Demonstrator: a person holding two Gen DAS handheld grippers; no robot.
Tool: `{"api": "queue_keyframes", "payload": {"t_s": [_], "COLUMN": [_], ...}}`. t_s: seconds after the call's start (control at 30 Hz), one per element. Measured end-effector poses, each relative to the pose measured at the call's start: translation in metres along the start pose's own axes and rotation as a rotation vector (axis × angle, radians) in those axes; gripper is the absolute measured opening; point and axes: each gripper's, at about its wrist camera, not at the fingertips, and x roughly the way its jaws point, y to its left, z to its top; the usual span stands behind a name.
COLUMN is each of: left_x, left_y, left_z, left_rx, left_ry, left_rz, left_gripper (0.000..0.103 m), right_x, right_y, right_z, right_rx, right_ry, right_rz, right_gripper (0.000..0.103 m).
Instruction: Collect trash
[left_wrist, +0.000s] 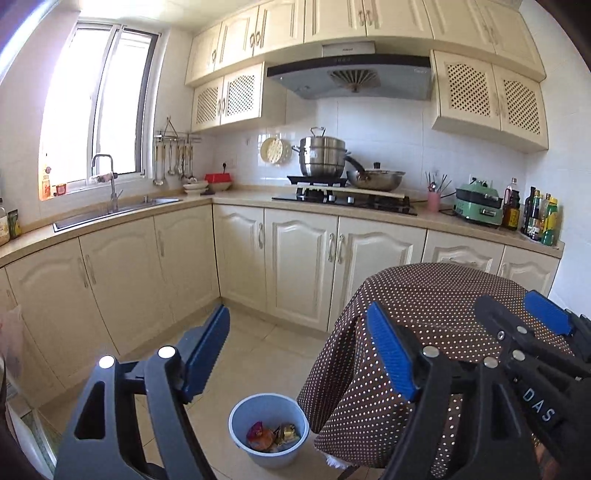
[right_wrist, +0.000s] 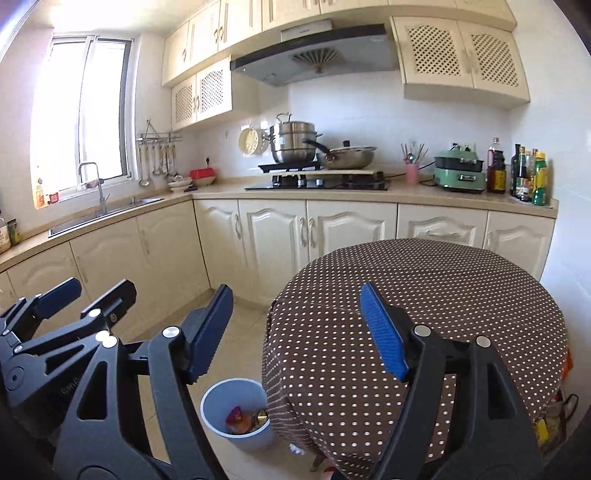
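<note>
Trash (left_wrist: 272, 435) lies in a pale blue bin (left_wrist: 268, 430) on the floor, below and between the left gripper (left_wrist: 299, 354) fingers (left_wrist: 207, 352), which are spread wide and empty. Right gripper (right_wrist: 301, 332) likewise gapes empty, its body reading "DAS", angled slightly downward above the dotted tablecloth (right_wrist: 424, 295) beside the bin.

We see a pale blue round bin (left_wrist: 268, 428) standing upright on the tiled floor, just beside the hanging edge of the dotted brown tablecloth (left_wrist: 436, 306). Inside it lie crumpled wrappers (left_wrist: 273, 435), orange, red and gold, heaped at the bottom.
</note>
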Motion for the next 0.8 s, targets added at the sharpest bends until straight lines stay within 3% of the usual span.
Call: {"api": "queue_keyframes", "payload": {"t_s": [0.8], "left_x": [0.011], "left_y": [-0.01], "left_z": [-0.011], "left_rx": [0.011], "left_ry": [-0.003], "left_rz": [-0.022], "left_gripper": [0.077], "right_x": [0.004], "right_y": [-0.009], "right_z": [-0.014], "right_rx": [0.003], "right_ry": [-0.002], "right_rz": [-0.022], "right_gripper": [0.073]}}
